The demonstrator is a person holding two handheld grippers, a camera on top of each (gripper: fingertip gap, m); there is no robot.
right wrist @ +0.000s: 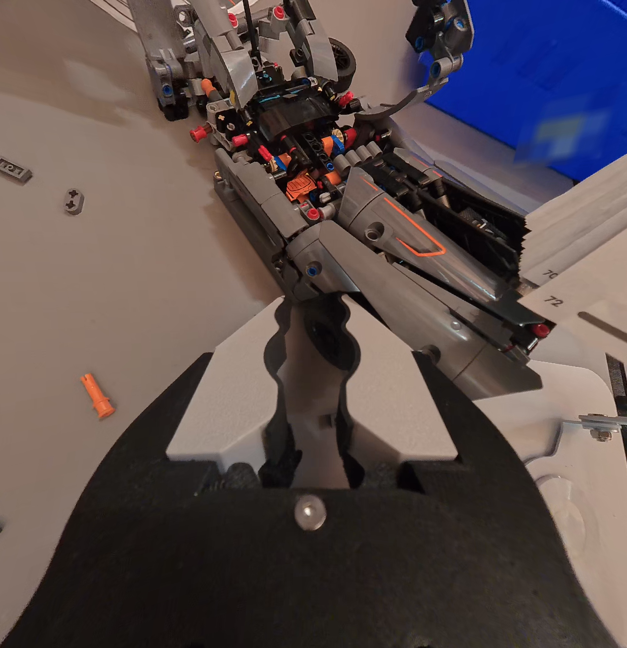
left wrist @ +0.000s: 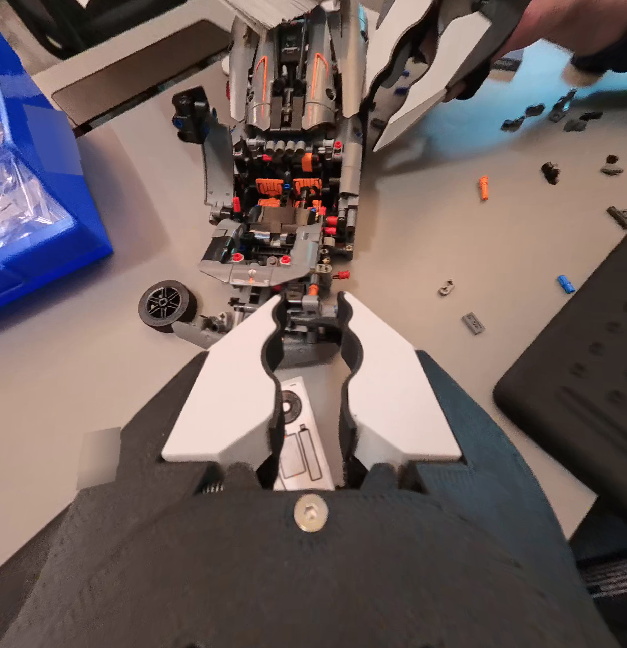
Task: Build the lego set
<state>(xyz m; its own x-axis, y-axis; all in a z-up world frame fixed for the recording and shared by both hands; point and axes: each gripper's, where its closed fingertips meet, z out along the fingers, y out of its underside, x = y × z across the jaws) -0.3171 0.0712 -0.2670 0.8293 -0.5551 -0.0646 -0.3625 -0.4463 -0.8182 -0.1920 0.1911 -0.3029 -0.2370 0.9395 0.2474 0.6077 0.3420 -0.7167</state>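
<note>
Clearly unfinished grey-and-orange lego car (left wrist: 284, 196)

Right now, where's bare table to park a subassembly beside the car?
Left side: open table between the blue bin and the car, below the loose wheel. Right side is crowded: orange pin, blue pin, scattered grey bits, black mat.

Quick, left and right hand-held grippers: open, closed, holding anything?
Left hand-held gripper: fingers parted around the front end of the lego car; whether it grips cannot be told.
Right hand-held gripper: parted at the car's rear wheel; grip cannot be told.
</note>
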